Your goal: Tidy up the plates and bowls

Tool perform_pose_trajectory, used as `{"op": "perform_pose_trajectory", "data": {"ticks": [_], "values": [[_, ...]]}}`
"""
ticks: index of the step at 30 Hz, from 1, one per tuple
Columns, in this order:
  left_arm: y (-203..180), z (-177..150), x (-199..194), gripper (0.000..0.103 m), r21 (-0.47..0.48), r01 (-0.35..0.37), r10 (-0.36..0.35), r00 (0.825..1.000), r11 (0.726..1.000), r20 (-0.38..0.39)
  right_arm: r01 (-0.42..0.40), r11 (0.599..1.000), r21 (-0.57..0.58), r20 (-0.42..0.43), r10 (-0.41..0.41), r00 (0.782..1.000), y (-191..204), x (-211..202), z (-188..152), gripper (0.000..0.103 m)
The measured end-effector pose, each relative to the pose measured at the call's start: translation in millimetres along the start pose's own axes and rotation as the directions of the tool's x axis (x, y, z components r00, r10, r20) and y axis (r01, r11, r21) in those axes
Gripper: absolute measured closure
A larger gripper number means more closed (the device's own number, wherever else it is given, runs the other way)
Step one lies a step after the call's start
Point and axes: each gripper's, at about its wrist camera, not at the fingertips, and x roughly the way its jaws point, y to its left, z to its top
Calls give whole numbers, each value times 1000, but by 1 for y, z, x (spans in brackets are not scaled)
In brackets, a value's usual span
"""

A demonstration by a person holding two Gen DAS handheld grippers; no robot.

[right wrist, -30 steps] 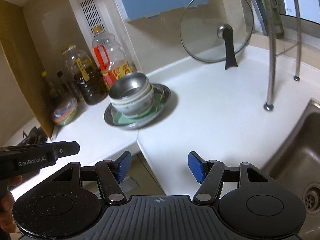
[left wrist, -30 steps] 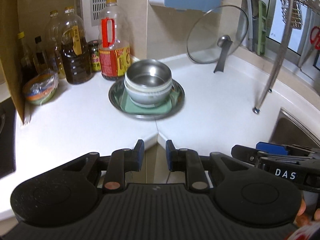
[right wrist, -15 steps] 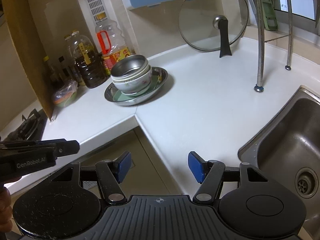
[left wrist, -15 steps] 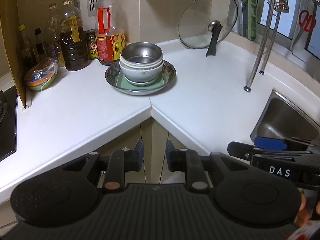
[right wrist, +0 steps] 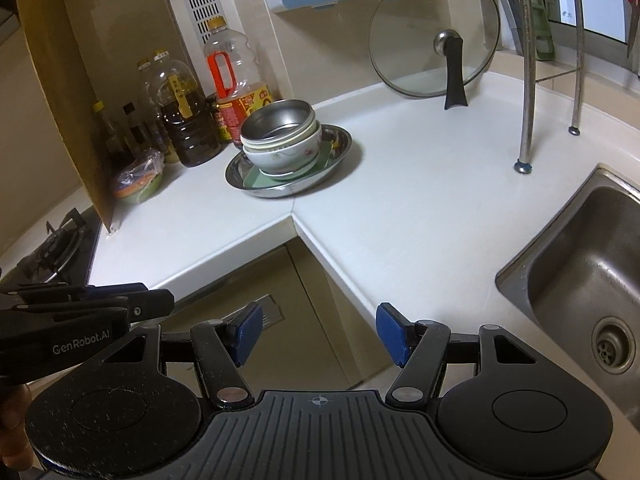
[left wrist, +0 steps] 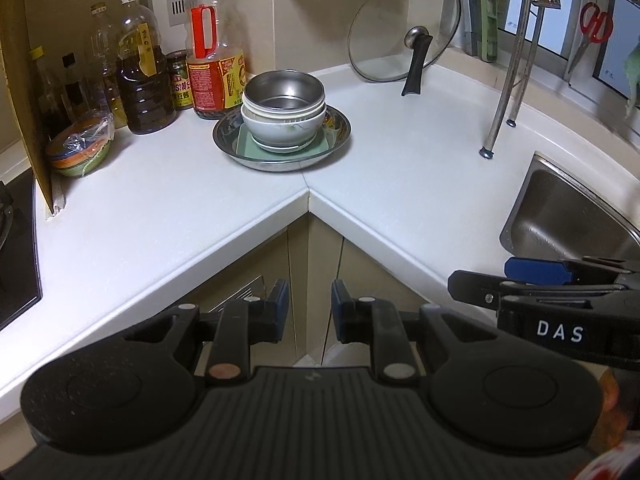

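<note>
The stack of dishes sits well back on the white surface [left wrist: 168, 216], in the corner where its two runs meet, at about 12 o'clock from both grippers and well apart from them. At the bottom is a shallow steel plate [left wrist: 240, 151]; on it lies a square pale-green plate [left wrist: 248, 147], then a small white dish whose rim just shows, then a white bowl [left wrist: 280, 128] with a faint pattern. A steel bowl [left wrist: 285, 92] nests in the top of the stack (a cream rim peeks out just beneath it).

The left gripper [left wrist: 306, 304] is out over the cabinet fronts below the surface's inner corner, its fingers [left wrist: 280, 298] drawn close with a narrow gap and nothing in it. The right gripper [right wrist: 318, 334] is likewise short of the surface edge, its blue-padded fingers [right wrist: 394, 334] standing wide apart and empty. Each gripper shows at the edge of the other's view: the right one at 4 o'clock in the left view, the left one at 8 o'clock in the right view.

Behind the stack, at 10 to 11 o'clock, stand oil and sauce bottles [left wrist: 144, 76], with a red-handled bottle [left wrist: 212, 52] just beside the steel plate. A wrapped bowl [left wrist: 80, 148] lies at 9 o'clock. A glass lid [left wrist: 400, 28] leans upright against the wall at 1 o'clock, and a steel sink [right wrist: 580, 280] lies at 3 o'clock.
</note>
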Motion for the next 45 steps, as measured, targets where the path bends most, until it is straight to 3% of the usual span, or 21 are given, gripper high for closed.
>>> {"op": "perform_pose_trajectory", "data": {"ticks": [20, 45], "values": [[25, -3, -2, 84, 23, 81, -80, 997, 996, -15, 49, 999, 24, -15, -49, 999, 27, 10, -5, 40], [29, 1, 5, 84, 19, 88, -88, 996, 996, -16, 63, 998, 22, -21, -63, 998, 30, 20, 1, 40]]}}
